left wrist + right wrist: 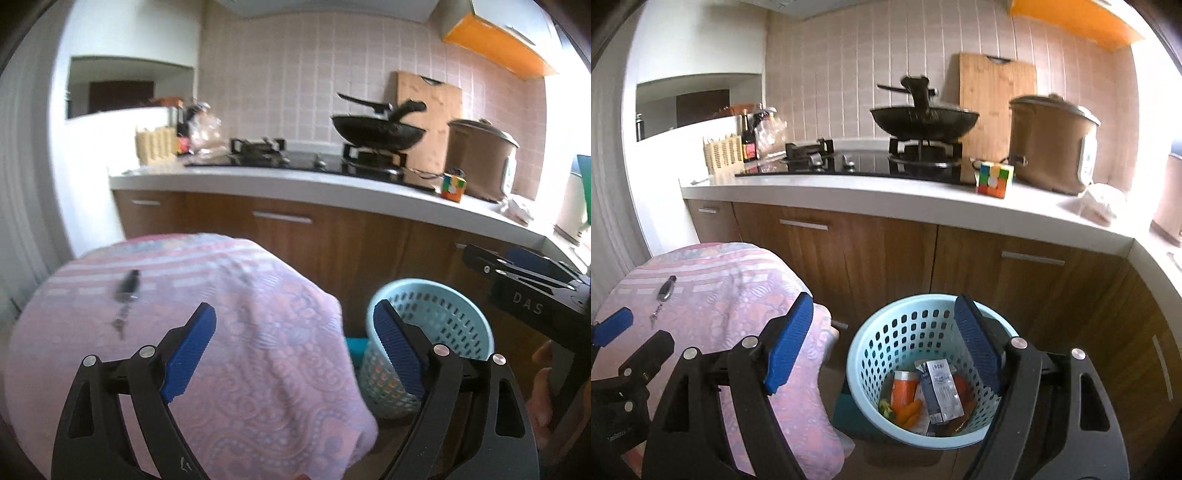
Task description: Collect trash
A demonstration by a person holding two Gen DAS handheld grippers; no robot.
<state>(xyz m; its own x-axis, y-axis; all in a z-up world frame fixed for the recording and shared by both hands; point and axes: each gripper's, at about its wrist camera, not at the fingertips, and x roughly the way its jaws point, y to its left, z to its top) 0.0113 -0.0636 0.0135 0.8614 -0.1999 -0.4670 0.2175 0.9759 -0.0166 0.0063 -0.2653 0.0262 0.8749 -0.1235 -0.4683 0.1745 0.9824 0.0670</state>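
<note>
A: Where is the trash?
B: In the light blue basket (923,369) on the floor, in front of the brown cabinets: a small milk carton (940,391), an orange can (905,387) and some carrot pieces (908,411) lie at the bottom.

A: And the tools?
B: The right tool (886,343) hangs over the basket with its blue fingers wide apart, holding nothing. The left tool (295,350) is likewise spread and empty, above the table draped in a pink patterned cloth (221,350).

A: Anything on that cloth?
B: A dark key fob (666,290), well apart from the basket.
</note>
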